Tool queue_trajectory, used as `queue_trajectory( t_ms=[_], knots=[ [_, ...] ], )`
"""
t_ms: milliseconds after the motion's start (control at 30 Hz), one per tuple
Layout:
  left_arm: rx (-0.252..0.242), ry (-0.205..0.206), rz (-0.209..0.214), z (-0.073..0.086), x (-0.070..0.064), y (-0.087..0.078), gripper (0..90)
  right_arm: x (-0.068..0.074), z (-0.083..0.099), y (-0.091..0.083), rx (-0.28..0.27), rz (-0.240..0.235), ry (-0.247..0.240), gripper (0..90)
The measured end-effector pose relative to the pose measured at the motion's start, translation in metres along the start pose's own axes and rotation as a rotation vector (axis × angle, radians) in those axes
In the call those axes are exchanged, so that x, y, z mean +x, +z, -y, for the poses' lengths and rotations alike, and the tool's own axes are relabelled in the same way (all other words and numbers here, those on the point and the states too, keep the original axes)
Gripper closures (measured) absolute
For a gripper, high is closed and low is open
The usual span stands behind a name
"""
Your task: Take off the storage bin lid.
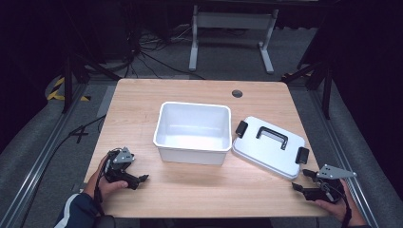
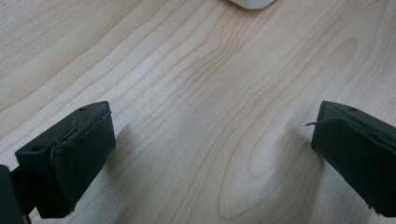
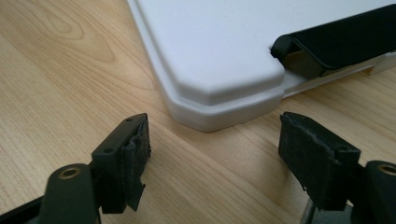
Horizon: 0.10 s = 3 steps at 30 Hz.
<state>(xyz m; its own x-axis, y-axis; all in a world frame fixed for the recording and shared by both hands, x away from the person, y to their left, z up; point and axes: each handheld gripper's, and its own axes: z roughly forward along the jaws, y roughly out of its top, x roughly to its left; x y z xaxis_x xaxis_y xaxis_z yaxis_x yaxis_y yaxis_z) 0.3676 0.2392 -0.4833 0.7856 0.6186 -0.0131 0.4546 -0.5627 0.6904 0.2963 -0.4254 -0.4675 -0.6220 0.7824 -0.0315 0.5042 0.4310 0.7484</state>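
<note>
The left gripper (image 1: 138, 179) sat near the front left corner of the bench (image 1: 190, 90), held in the person's left hand (image 1: 107, 183). In its own view its jaws stood spread wide, with nothing between them but bare wood grain; they hovered low over the top, and I could not say for certain that they touched it. A sliver of the white tub (image 2: 252, 3) showed at the far edge of that view, well apart from the pads.

The right gripper (image 1: 300, 180) lay near the front right corner, in the person's right hand (image 1: 332, 206). Its jaws were also spread wide and held nothing. Just beyond them, seen from the right gripper view, lay the near corner of the white lid (image 3: 219, 51), flat on the bench, with one black latch (image 3: 336, 42) at its side. The corner sat between the lines of the two pads but ahead of them, not gripped.

The tub (image 1: 192, 130) stood open in the middle of the bench. The lid (image 1: 268, 147) lay just beside the tub's right wall, turned at an angle, its black handle (image 1: 272, 135) uppermost, reaching toward the right edge.

Open wood ran along the whole front edge between the two grippers, and a wide strip stayed free behind the tub up to the far edge.
</note>
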Motion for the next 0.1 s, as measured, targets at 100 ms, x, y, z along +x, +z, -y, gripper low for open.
queue_trajectory(
  t_ms=[100],
  knots=[
    [-0.002, 0.000, -0.005, 0.0000, 0.0002, 0.0001, 0.1, 0.0002, 0.0001, 0.0000, -0.001, 0.001, 0.000, 25.8]
  ],
)
